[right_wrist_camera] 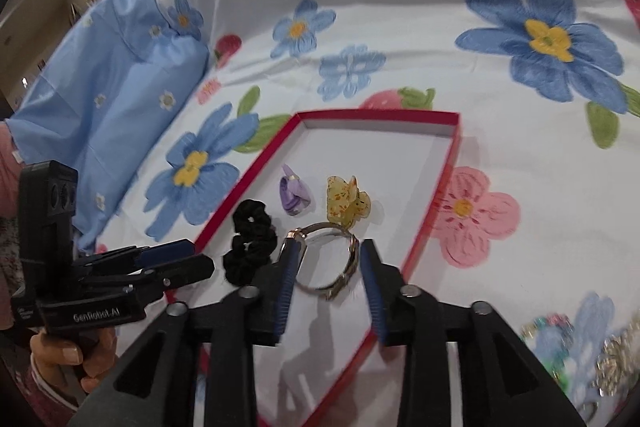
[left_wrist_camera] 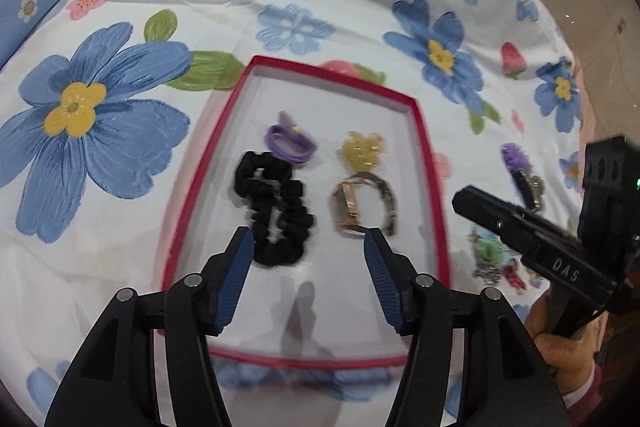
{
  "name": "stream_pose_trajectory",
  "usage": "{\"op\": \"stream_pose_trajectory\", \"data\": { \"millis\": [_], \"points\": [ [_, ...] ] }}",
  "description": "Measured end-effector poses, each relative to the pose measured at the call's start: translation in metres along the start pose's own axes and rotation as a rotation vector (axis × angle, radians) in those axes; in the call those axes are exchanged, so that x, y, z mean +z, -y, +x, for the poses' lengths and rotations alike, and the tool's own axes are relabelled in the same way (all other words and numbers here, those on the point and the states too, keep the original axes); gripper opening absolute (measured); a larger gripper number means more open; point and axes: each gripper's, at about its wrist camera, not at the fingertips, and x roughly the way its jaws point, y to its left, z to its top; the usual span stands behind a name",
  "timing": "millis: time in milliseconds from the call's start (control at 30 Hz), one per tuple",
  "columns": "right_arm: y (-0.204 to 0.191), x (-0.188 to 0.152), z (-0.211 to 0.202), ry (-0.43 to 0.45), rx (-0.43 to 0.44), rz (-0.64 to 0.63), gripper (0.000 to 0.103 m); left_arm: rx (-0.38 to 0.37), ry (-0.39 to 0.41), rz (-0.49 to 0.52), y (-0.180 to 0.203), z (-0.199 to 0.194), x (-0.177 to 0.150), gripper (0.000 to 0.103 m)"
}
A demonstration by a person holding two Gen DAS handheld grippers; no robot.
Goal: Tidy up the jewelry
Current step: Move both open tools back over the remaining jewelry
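Four pieces sit in our box (left_wrist_camera: 416, 131); both tongs gape, right (right_wrist_camera: 328, 263) around the watch (right_wrist_camera: 326, 259); next, fetch the outside clips (left_wrist_camera: 496, 259)

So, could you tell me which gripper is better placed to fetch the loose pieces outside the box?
Right. The loose pieces lie on the sheet past the box's right wall, beside the open right gripper. The left gripper hovers open over the box, farther from them.
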Motion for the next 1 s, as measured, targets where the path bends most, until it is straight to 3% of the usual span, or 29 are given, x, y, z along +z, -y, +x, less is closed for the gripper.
{"op": "stream_pose_trajectory", "data": {
  "millis": [267, 533, 1000],
  "points": [
    [0.034, -0.040, -0.064, 0.074, -0.056, 0.083, 0.041, -0.072, 0.000, 0.048, 0.047, -0.012, -0.020, 0.065],
    [0.082, -0.083, -0.132, 0.145, -0.162, 0.186, 0.045, -0.106, -0.045, 0.099, 0.085, -0.007, -0.039, 0.066],
    [0.133, -0.138, -0.187, 0.183, -0.296, 0.272, 0.050, -0.135, -0.113, 0.204, 0.145, 0.015, -0.060, 0.066]
  ]
}}
